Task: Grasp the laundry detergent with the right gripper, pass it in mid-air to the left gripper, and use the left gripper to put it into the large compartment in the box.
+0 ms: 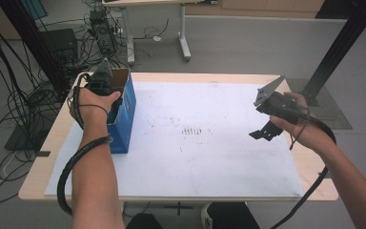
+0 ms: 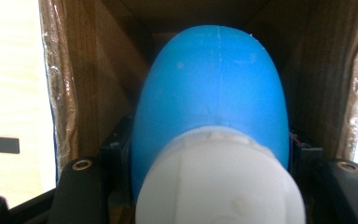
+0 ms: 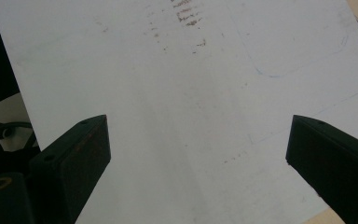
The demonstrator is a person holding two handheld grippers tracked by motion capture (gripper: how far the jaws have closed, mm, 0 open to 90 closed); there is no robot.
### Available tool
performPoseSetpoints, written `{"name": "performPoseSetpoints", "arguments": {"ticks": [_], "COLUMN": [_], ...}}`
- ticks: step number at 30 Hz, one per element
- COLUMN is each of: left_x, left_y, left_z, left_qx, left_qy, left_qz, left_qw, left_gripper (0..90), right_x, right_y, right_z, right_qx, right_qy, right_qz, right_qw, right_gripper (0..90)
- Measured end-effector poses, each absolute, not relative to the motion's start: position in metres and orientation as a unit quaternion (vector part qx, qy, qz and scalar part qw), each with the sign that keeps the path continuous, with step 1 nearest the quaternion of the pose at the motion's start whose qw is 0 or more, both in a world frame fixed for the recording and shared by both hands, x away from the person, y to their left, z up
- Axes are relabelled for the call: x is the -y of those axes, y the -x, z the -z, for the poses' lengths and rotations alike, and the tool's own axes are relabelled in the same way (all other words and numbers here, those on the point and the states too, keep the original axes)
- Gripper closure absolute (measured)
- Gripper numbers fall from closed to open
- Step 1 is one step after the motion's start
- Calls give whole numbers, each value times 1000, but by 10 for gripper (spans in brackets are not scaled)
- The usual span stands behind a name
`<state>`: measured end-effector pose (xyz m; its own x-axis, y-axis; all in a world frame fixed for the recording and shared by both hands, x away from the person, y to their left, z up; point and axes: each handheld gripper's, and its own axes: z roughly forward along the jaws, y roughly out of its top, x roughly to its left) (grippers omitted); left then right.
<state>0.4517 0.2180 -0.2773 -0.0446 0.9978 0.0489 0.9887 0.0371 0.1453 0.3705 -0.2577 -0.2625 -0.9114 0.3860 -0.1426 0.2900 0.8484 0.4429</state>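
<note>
A blue bottle [image 2: 214, 84] with a white cap [image 2: 219, 182] sits between the black jaws of my left gripper [image 2: 209, 156], which is shut on it. The bottle points into the brown inside of an open cardboard box [image 2: 93, 84]. From above, that box [image 1: 126, 114] is blue on the outside and stands at the table's left, with my left gripper [image 1: 102, 83] at its open top. My right gripper [image 1: 266, 131] hangs over the right part of the white sheet [image 1: 209, 157]. Its jaws [image 3: 196, 135] are wide open with nothing between them.
The white sheet [image 3: 191, 93] covers most of the wooden table [image 1: 38, 186] and has brown smudges [image 1: 193, 130] near its middle. Cables [image 1: 9, 95] and black stands lie on the floor to the left. A black post [image 1: 343, 43] rises at the far right.
</note>
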Motion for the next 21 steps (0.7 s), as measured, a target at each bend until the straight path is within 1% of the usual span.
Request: {"name": "performPoseSetpoints", "arguments": {"ticks": [21], "left_x": [-218], "left_y": [-452], "left_z": [278], "left_qx": [-717], "left_qy": [-692], "left_qz": [-72], "left_qw": [34], "left_gripper": [366], "right_x": [256], "right_y": [-371], "right_z": [262], "right_qx": [-955], "right_qy": [-176], "right_qz": [-208], "right_qw": [114], "right_gripper": [63]}}
